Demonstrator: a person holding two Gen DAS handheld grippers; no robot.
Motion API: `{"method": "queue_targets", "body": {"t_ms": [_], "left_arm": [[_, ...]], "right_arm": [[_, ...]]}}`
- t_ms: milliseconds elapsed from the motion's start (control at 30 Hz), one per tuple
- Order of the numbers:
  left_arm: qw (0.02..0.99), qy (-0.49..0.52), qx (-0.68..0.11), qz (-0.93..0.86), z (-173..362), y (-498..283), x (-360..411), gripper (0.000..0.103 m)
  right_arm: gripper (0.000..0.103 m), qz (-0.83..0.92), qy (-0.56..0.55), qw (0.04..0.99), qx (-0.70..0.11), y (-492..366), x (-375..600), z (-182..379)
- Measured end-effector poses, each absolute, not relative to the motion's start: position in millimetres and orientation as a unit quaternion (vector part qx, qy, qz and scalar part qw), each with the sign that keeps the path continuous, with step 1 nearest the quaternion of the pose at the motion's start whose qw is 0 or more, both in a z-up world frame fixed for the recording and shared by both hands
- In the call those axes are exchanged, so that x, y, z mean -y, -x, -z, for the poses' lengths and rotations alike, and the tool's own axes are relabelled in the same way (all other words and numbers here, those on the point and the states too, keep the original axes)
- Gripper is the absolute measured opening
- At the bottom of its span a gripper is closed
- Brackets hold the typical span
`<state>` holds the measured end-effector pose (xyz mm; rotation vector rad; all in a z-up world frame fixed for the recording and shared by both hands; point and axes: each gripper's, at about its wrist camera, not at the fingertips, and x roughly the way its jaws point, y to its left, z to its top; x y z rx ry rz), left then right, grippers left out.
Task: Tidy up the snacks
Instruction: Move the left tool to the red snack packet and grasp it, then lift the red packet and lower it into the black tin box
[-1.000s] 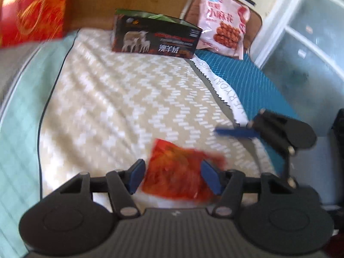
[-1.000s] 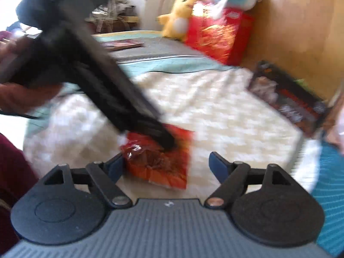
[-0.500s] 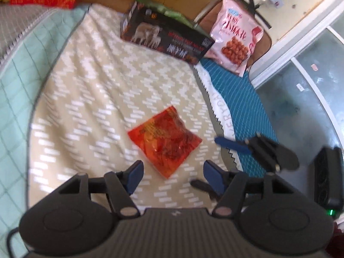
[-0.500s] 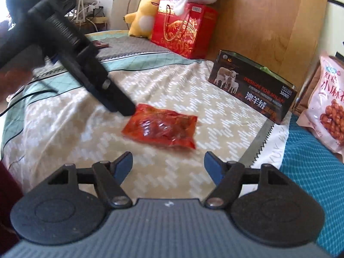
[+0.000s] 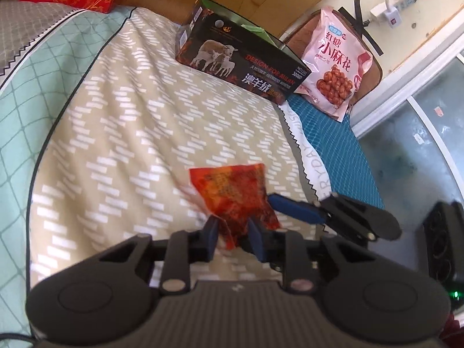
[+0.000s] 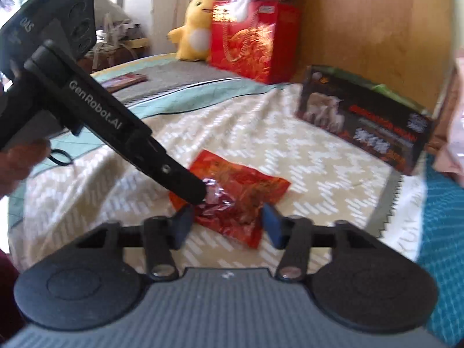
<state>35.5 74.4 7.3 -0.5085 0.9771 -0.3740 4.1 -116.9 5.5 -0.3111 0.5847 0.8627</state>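
A red snack packet (image 5: pixel 232 191) lies on the beige zigzag bedcover (image 5: pixel 130 130). My left gripper (image 5: pixel 233 236) is shut on the packet's near corner, which crumples between the blue pads. In the right wrist view the same packet (image 6: pixel 249 185) sits between the fingers of my right gripper (image 6: pixel 227 224). Its jaws are closing, with the pads at the packet's sides and not visibly pressing. The left gripper (image 6: pixel 203 192) comes in from the upper left with its tip on the packet. One of the right gripper's blue fingers (image 5: pixel 293 206) shows beside the packet's right edge.
A black box with sheep on it (image 5: pixel 243 58) stands at the far end of the bed, and a pink snack bag (image 5: pixel 333 61) leans behind it. A red gift bag (image 6: pixel 252 40) and a yellow plush (image 6: pixel 194 29) stand far left. A hand (image 6: pixel 20 159) holds the left gripper.
The left gripper came down onto the packet and shut on its corner. The right gripper's jaws narrowed from wide open to close around the packet.
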Motion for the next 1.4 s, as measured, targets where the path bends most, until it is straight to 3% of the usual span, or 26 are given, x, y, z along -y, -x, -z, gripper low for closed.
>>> {"method": "queue_targets", "body": {"t_ms": [100,533,600,633,800,967,1033,1100,1200,1233,1333,1367,1400], "left_arm": [[0.837,0.243,-0.456,0.179,-8,-39,-75,0.021],[0.873,0.216,-0.381,0.215,-64,-82,-68,0.021],[0.877,0.209,-0.365,0.231,-77,-101,-63,0.021],[0.877,0.209,-0.359,0.241,-83,-111,-61,0.021],[0.903,0.169,-0.331,0.216,-99,-161,-49,0.018],[0.903,0.169,-0.335,0.208,-85,-161,-71,0.025],[0.901,0.162,-0.363,0.177,-67,-161,-83,0.037],[0.879,0.188,-0.405,0.165,-42,-169,-93,0.043],[0.852,0.229,-0.443,0.158,-16,-181,-100,0.064],[0.849,0.24,-0.441,0.165,-11,-183,-100,0.068],[0.855,0.235,-0.426,0.181,-9,-185,-86,0.069],[0.863,0.221,-0.422,0.172,-11,-184,-78,0.068],[0.868,0.207,-0.419,0.167,-12,-184,-73,0.059]], "right_arm": [[0.03,-0.393,0.137,0.869,-0.269,1,122,-5],[0.028,-0.319,0.134,0.919,-0.187,-34,124,-32],[0.003,-0.308,0.137,0.926,-0.167,-51,122,-40],[0.002,-0.301,0.137,0.931,-0.157,-62,120,-45],[0.002,-0.269,0.15,0.941,-0.143,-123,106,-49],[0.01,-0.33,0.029,0.915,-0.232,-151,151,-44],[0.021,-0.35,0.02,0.897,-0.268,-155,155,-33],[0.045,-0.37,0.027,0.878,-0.303,-160,148,-21],[0.058,-0.381,0.063,0.863,-0.327,-164,125,-9],[0.059,-0.391,0.073,0.855,-0.334,-168,118,-5],[0.059,-0.393,0.112,0.857,-0.313,-166,96,0],[0.055,-0.384,0.11,0.862,-0.313,-166,91,0],[0.039,-0.373,0.117,0.869,-0.304,-163,87,-1]]}}
